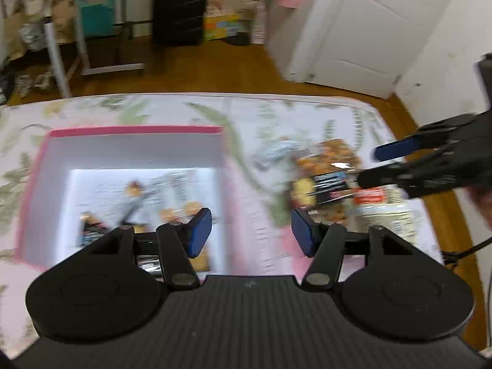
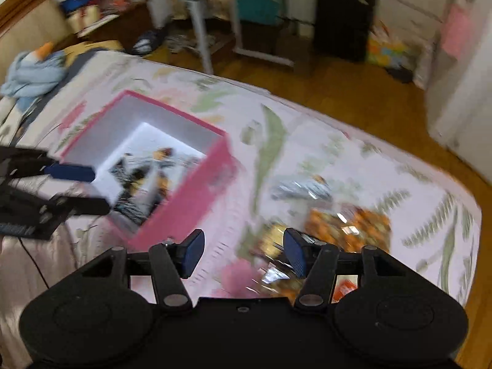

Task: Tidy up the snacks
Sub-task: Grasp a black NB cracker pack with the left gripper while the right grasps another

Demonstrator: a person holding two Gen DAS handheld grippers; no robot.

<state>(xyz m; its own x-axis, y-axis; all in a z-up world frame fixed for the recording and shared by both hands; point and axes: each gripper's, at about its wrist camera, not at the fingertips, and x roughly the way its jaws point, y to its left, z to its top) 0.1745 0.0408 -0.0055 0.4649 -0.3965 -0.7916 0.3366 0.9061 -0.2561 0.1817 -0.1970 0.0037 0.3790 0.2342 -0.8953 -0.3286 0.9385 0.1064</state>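
At lower right of the bedspread, the orange snack bag (image 2: 350, 224) looks light, crinkly, slippery; pinch an edge. Left gripper (image 1: 251, 233) and right gripper (image 2: 244, 253) gape half-wide, empty.

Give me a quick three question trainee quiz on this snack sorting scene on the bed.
1. True or false: the pink box already has snack packets inside.
2. Which tool holds something: A left tool, B right tool, C neither?
3. Fill in: the loose snack packets outside the box lie on the floral ____.

Key: 1 true. 2 C, both stand open with nothing between the pads. 3 bedsheet.
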